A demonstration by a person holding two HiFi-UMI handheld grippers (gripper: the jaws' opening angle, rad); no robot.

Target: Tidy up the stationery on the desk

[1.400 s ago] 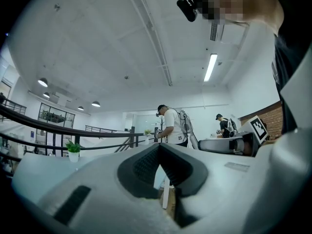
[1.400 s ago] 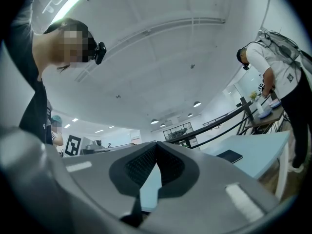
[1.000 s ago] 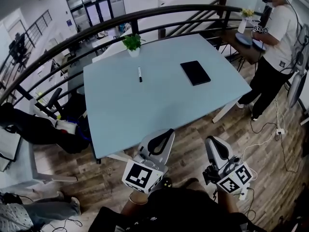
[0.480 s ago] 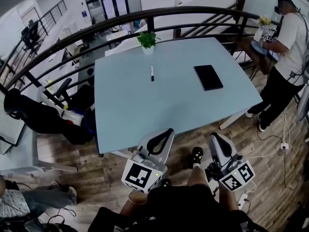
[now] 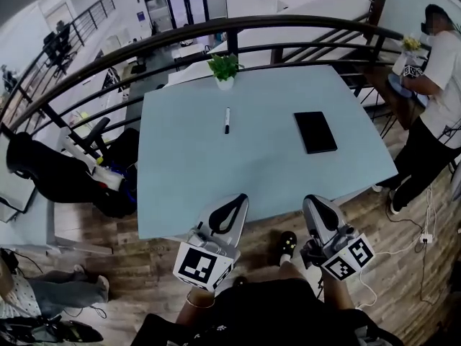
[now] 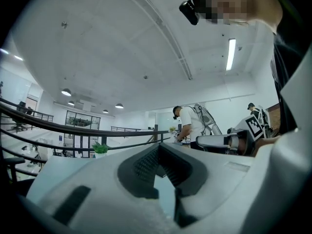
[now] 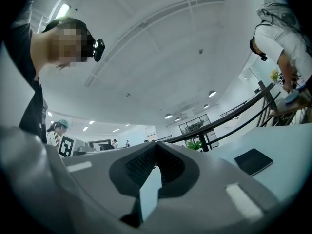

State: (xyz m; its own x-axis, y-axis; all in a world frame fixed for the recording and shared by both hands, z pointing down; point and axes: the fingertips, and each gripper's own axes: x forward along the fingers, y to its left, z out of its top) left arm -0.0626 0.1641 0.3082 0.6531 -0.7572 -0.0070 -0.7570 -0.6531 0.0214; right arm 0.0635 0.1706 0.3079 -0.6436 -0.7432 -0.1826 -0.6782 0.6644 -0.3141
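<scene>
Left gripper point(image 5: 238, 200) and right gripper point(image 5: 315, 202) pinched shut on nothing, held low at near edge of desk point(image 5: 187, 171), likely staged for reach; pen point(image 5: 227, 120) far-centre, notebook point(image 5: 315, 131) far-right, untouched.

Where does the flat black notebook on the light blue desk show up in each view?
Head view: the flat black notebook lies right of centre on the light blue desk.
Left gripper view: I cannot make it out there.
Right gripper view: the notebook sits at lower right, on the desk.
Shared landmark: the small potted green plant at the desk's far edge, seen also at left and near centre.
</scene>
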